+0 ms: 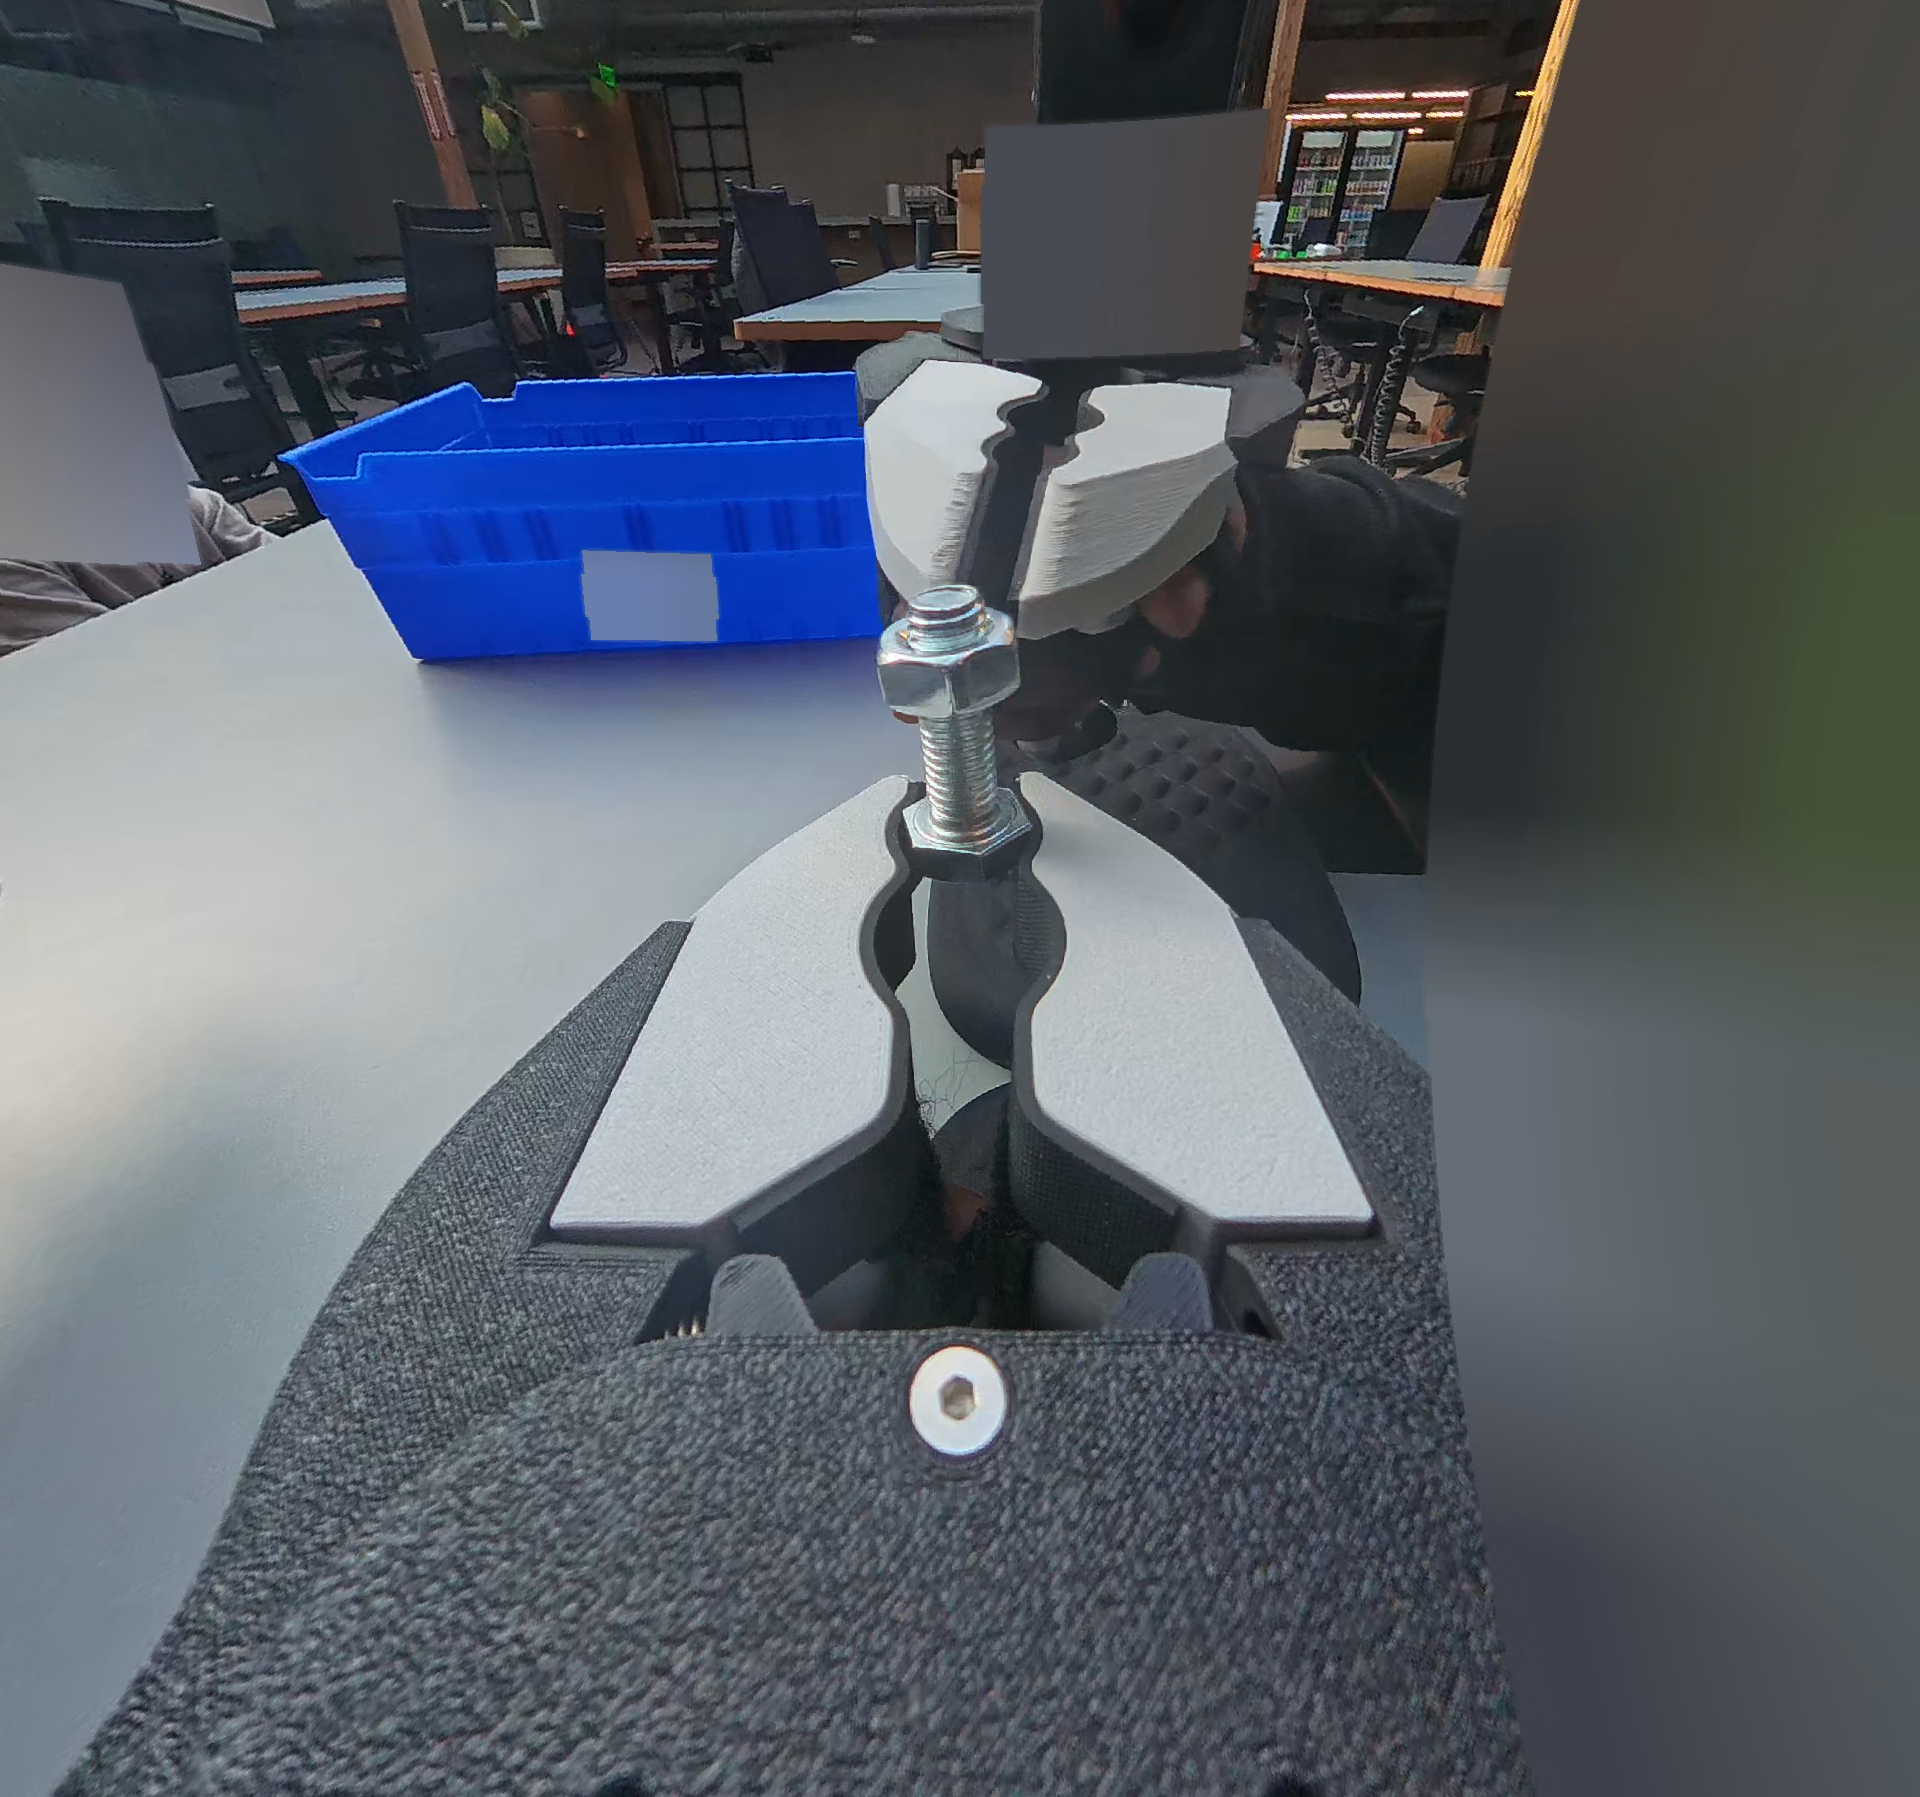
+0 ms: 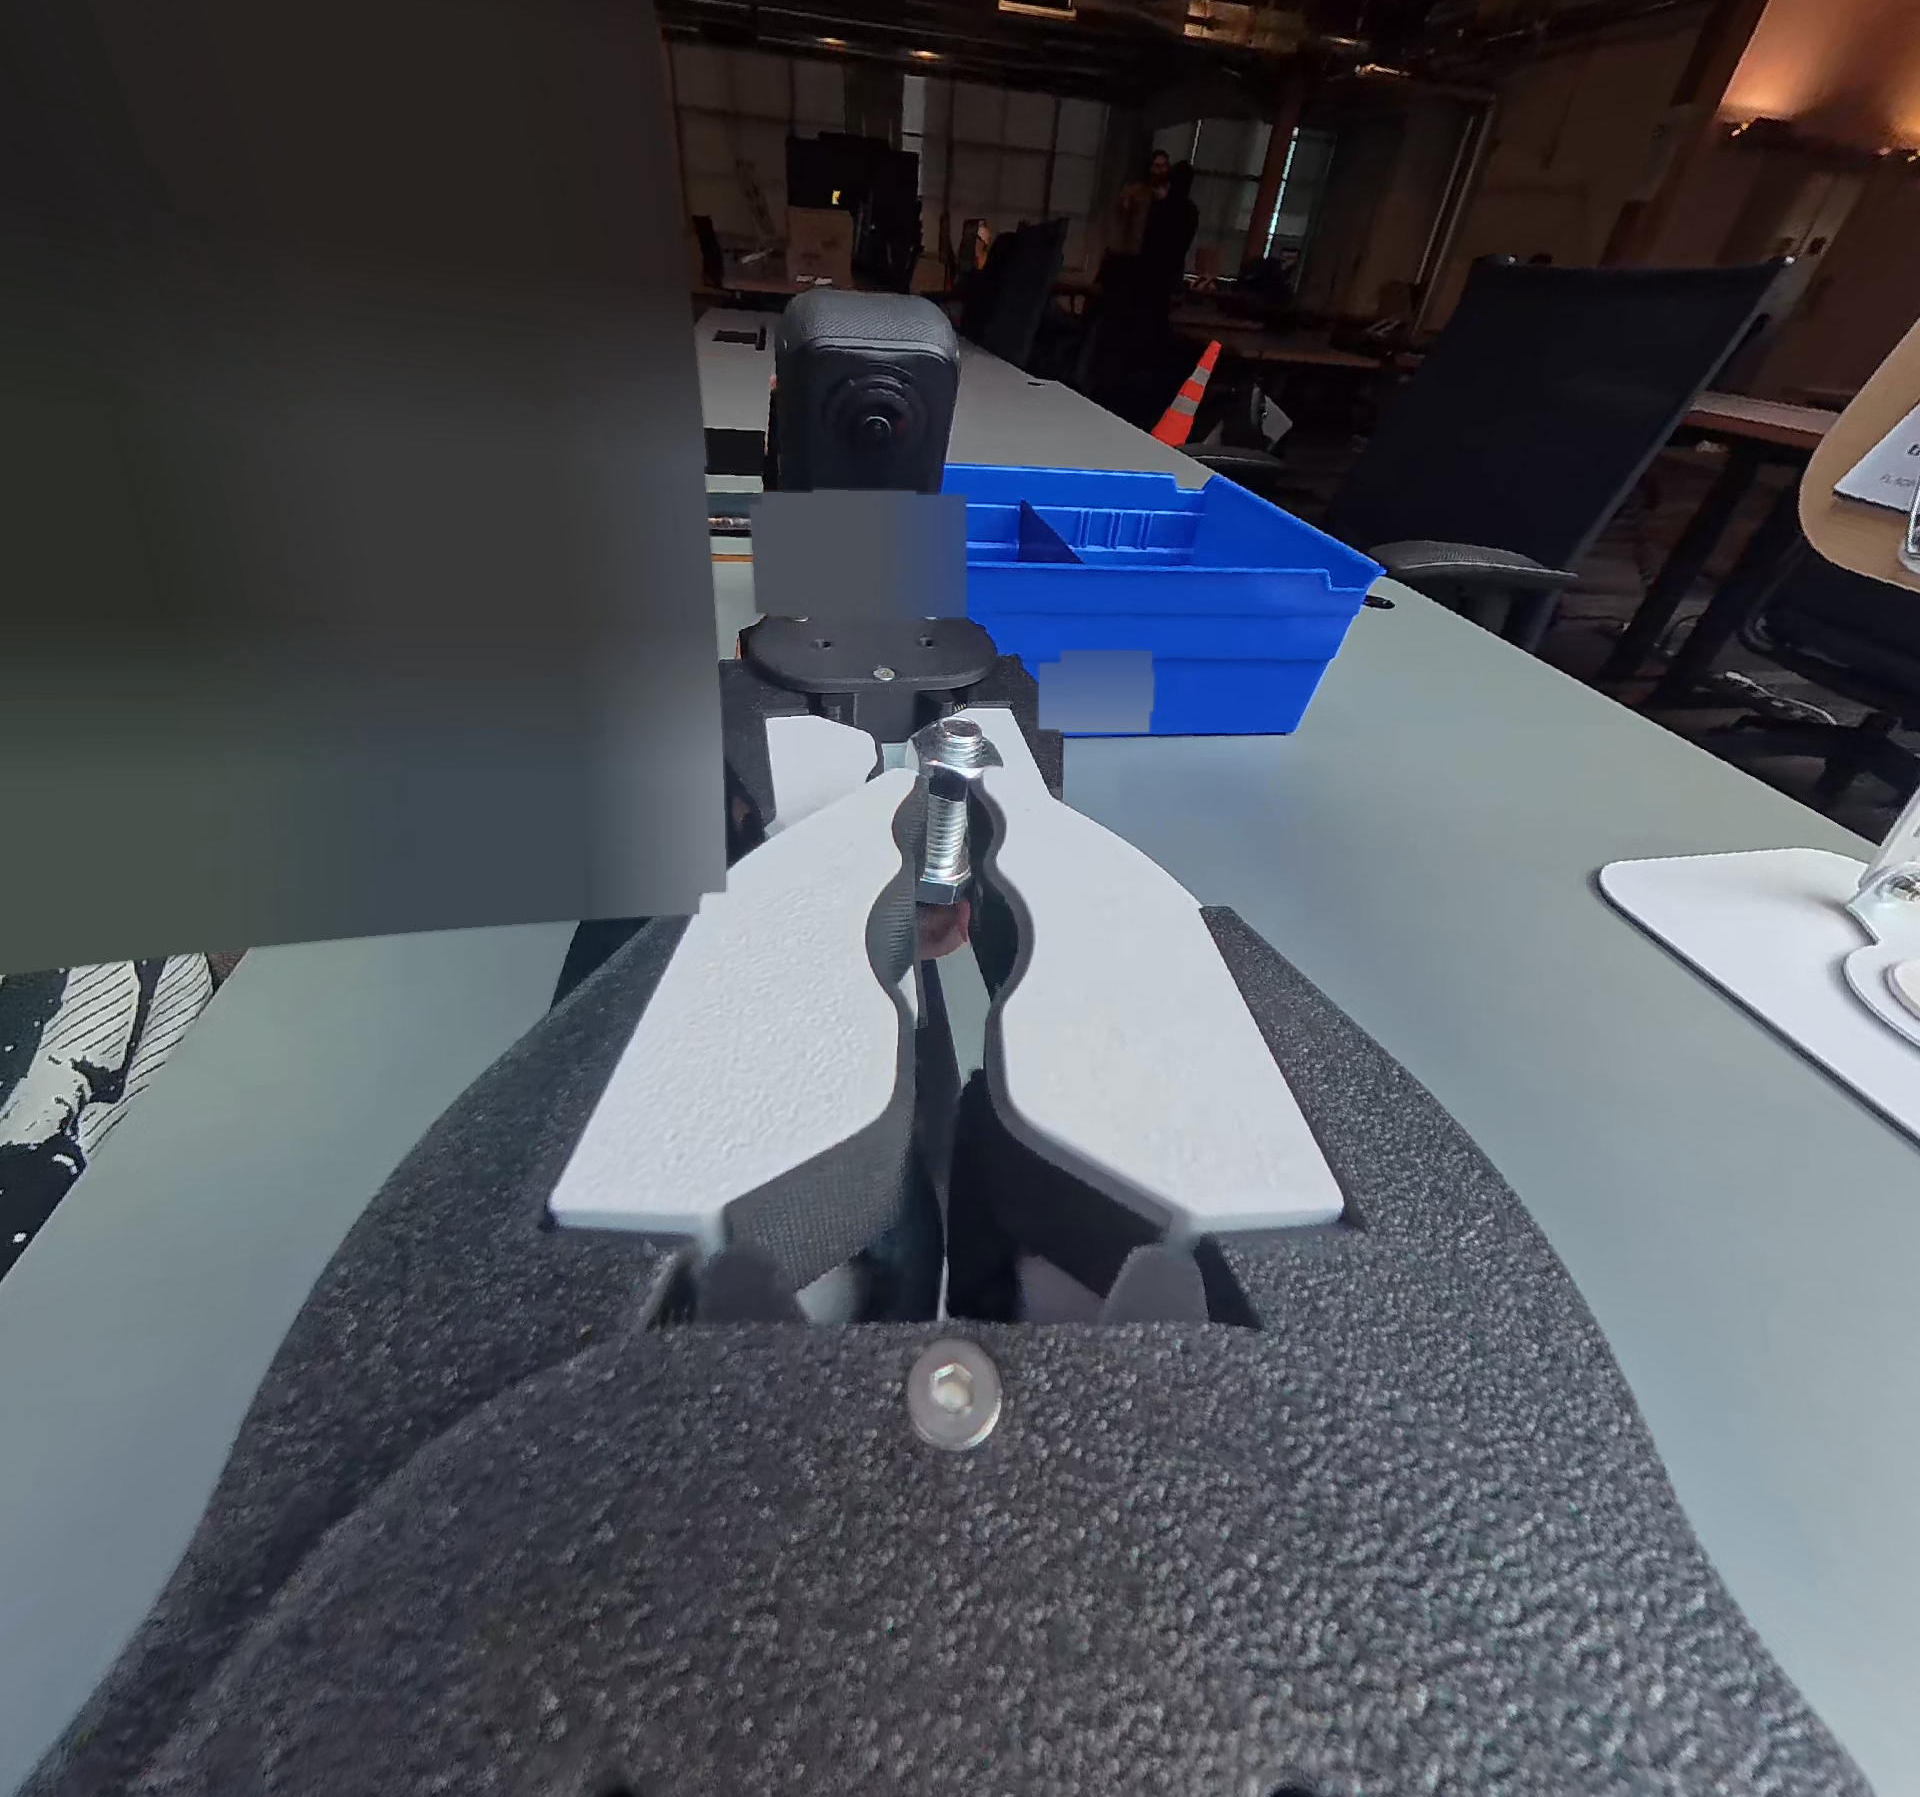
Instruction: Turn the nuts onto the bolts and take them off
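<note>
Nearest the lens in the left wrist view: left hand-held gripper [image 1: 966,838], fingertips pinching the hex head of an upright bolt [image 1: 958,776], threaded shank rising clear above the white pads. Nut [image 1: 948,669] sitting high on the threads, just below the bolt's top end. Right hand-held gripper [image 1: 1044,500] hanging just above and behind the nut, pads drawn close together around a narrow gap; contact with the nut not discernible from this view. Right wrist view: right hand-held gripper [image 2: 948,781] lying over the same bolt [image 2: 943,838], the shank showing in the slot between its pads, the nut [image 2: 954,752] at the tips; actual pinch on the nut impossible to tell. Blue bin [image 1: 623,511] resting farther back on the grey bench [image 1: 312,812], well apart from both tools.
</note>
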`<state>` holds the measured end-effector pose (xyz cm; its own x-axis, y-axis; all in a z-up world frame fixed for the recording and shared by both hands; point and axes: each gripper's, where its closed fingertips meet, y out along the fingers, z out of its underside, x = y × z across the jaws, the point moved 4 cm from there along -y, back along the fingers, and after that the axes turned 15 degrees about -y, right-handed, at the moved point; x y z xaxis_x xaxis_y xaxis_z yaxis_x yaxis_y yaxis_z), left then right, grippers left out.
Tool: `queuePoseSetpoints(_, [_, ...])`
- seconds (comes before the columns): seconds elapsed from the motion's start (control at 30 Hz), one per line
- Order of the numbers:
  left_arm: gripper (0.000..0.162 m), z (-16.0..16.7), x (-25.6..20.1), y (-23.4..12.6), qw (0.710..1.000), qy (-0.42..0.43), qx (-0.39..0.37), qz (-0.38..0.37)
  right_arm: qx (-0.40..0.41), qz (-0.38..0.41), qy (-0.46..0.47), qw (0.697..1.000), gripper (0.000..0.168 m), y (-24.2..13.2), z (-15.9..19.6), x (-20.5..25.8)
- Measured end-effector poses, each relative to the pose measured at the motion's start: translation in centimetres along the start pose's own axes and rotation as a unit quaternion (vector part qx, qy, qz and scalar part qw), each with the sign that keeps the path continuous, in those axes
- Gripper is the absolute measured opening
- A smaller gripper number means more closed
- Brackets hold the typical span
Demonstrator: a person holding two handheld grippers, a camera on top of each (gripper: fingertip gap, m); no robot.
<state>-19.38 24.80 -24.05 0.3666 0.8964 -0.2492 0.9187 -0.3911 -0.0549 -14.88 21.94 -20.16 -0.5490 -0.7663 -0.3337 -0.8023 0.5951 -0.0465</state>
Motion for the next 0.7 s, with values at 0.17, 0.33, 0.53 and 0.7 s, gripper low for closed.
queuePoseSetpoints(0.17, [0.014,0.0,0.0,0.0,1.0,0.0,0.0,0.001,-0.014,-0.022,0.021,0.999,0.044,0.8,0.0,-0.5])
queuePoseSetpoints(0.33, [0.014,0.0,0.0,0.0,1.0,-0.001,0.0,0.002,-0.002,-0.068,0.018,0.998,0.059,2.7,0.3,0.1])
queuePoseSetpoints(0.53, [0.014,0.0,0.0,0.0,1.0,-0.003,0.0,0.002,0.016,-0.089,-0.003,0.996,0.054,3.3,0.4,0.9])
queuePoseSetpoints(0.7, [0.014,0.0,0.0,0.0,1.0,-0.002,-0.001,0.002,0.009,-0.068,-0.001,0.998,0.042,2.6,0.4,0.8])
